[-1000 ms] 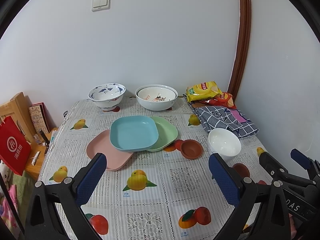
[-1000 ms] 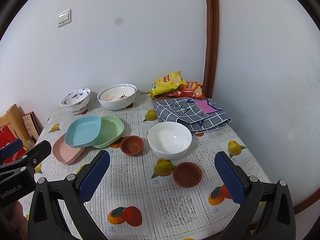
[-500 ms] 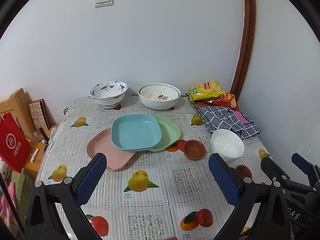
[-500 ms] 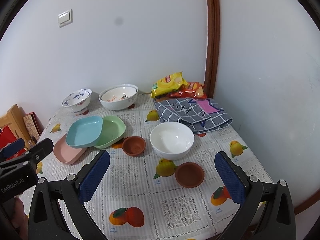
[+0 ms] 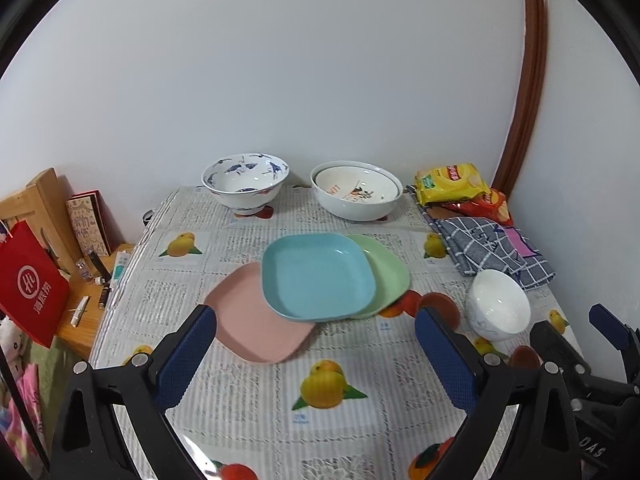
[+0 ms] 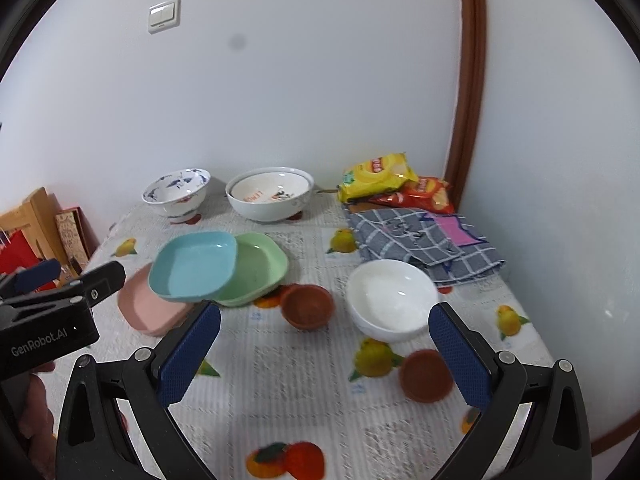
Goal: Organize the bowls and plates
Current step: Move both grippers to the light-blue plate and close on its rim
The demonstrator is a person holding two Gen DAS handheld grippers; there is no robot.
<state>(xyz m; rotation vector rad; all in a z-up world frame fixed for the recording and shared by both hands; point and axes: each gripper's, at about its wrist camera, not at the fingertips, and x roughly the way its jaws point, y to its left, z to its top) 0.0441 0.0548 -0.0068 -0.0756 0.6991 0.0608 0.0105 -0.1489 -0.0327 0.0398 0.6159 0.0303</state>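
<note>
A blue square plate (image 5: 318, 276) lies on top, overlapping a pink plate (image 5: 256, 328) and a green plate (image 5: 390, 270) mid-table. A blue-patterned bowl (image 5: 245, 184) and a large white bowl (image 5: 356, 190) holding a smaller one stand at the back. A plain white bowl (image 6: 390, 300) and two small brown dishes (image 6: 307, 306) (image 6: 426, 376) sit to the right. My left gripper (image 5: 316, 360) is open and empty, above the table near the pink plate. My right gripper (image 6: 324, 356) is open and empty, near the brown dishes.
Snack bags (image 5: 452, 184) and a folded checked cloth (image 5: 496, 248) lie at the back right by the wall corner. A wooden side table (image 5: 80, 280) with a red bag (image 5: 28, 284) stands left of the table. The fruit-print tablecloth (image 5: 328, 420) covers the table.
Both grippers have moved forward toward the dishes and tilted a little, so the table looks closer. Nothing on the table has moved.
</note>
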